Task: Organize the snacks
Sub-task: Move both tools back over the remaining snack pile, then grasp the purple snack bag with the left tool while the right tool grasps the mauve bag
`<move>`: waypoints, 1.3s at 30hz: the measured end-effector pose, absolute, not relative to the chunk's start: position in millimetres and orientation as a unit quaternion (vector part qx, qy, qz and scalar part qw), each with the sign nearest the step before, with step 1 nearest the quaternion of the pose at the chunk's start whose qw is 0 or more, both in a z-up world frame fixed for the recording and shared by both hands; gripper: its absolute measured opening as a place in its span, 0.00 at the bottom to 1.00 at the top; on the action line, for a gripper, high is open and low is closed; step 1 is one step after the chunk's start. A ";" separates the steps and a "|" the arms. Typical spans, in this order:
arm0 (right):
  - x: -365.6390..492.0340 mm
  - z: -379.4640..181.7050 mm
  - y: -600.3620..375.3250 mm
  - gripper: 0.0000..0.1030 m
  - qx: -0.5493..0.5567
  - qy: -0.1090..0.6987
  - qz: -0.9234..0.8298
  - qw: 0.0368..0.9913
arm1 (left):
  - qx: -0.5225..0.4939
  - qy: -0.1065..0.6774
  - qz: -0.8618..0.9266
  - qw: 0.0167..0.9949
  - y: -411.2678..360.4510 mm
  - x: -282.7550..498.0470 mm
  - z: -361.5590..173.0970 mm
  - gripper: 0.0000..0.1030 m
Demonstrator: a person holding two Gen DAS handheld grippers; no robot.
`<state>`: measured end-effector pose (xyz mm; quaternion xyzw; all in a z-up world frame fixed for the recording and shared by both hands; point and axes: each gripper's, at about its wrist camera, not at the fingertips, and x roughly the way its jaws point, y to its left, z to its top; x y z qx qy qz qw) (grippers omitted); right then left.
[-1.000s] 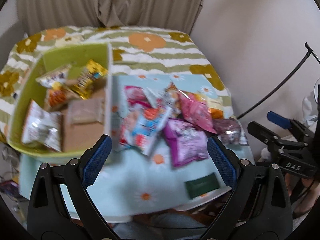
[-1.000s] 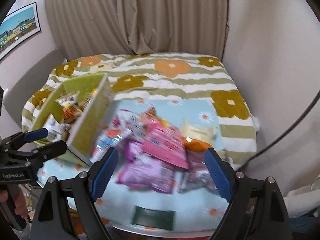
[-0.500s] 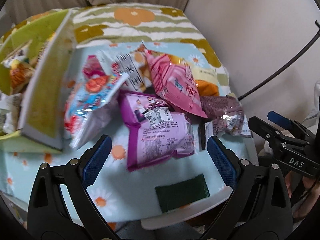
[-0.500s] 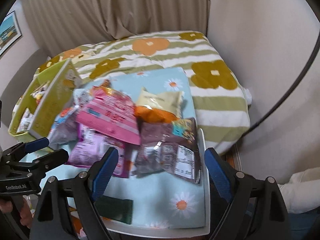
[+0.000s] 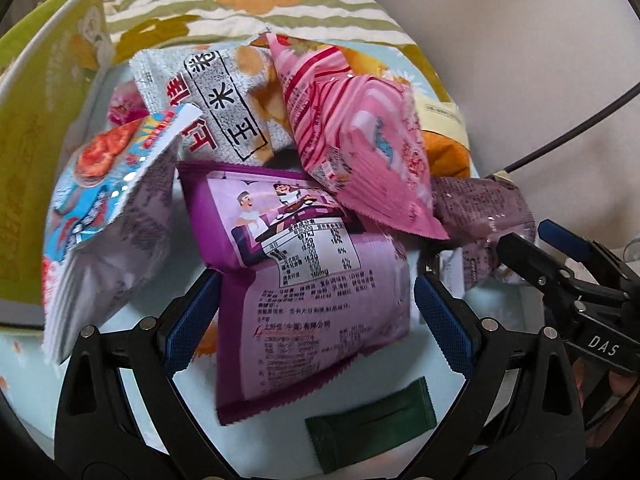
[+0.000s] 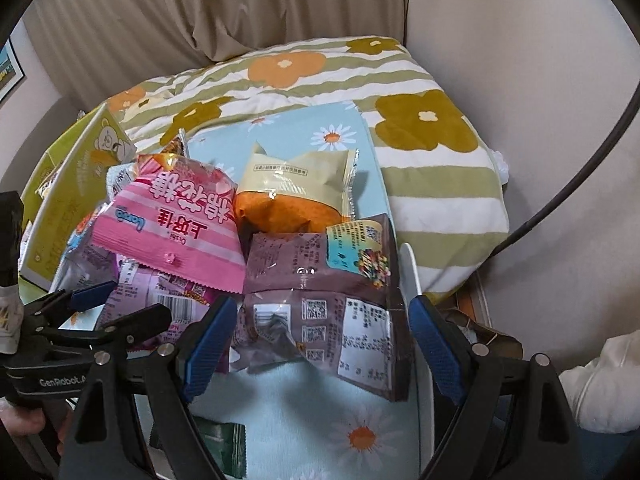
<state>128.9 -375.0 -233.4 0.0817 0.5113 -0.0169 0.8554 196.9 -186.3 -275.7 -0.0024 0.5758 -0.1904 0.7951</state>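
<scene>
White tray [image 6: 412, 276] on flowered bed [image 6: 432, 168], daisy cloth [image 6: 340, 412], snack packets [image 5: 312, 280]

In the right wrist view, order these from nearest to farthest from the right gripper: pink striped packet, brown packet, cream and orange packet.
1. Brown packet, between the right gripper's open jaws.
2. Pink striped packet, farther back, left.
3. Cream and orange packet, farthest, centre.

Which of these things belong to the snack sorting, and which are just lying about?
Job: purple foil snack bag; pink striped snack bag; brown foil snack bag; yellow-green cardboard box.
Lying about: floral striped blanket; beige curtain; black cable.
</scene>
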 end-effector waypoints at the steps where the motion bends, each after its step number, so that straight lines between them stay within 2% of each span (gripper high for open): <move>1: 131.7 -236.8 -374.6 0.83 0.081 0.515 -0.017 0.853 | 0.002 0.577 -0.189 0.794 -187.8 198.6 -277.5 0.93; 9: 143.7 -245.8 -370.7 0.83 0.076 0.525 -0.003 0.848 | -0.009 0.586 -0.203 0.784 -187.2 204.9 -286.0 0.92; 12: 148.4 -247.8 -371.2 0.83 0.080 0.528 0.003 0.846 | -0.009 0.585 -0.214 0.782 -186.7 205.4 -287.3 0.85; 14: 150.2 -248.8 -371.5 0.83 0.082 0.529 0.006 0.845 | -0.007 0.585 -0.220 0.781 -185.6 203.2 -287.5 0.76; 16: 152.2 -251.1 -371.6 0.83 0.083 0.534 0.008 0.842 | -0.008 0.586 -0.227 0.778 -184.0 202.3 -287.5 0.72; 24: 160.4 -259.7 -369.8 0.83 0.076 0.544 0.002 0.835 | -0.005 0.592 -0.224 0.774 -175.6 194.2 -282.4 0.71; 26: 163.2 -262.9 -368.5 0.87 0.070 0.549 0.003 0.833 | -0.005 0.594 -0.222 0.773 -173.0 194.6 -280.9 0.71; 30: 167.0 -269.5 -365.8 0.89 0.057 0.554 0.002 0.831 | -0.001 0.594 -0.219 0.774 -167.5 187.5 -274.9 0.71; 39: 164.1 -273.0 -360.6 0.89 0.039 0.546 -0.002 0.837 | 0.008 0.582 -0.212 0.785 -162.9 171.7 -260.4 0.71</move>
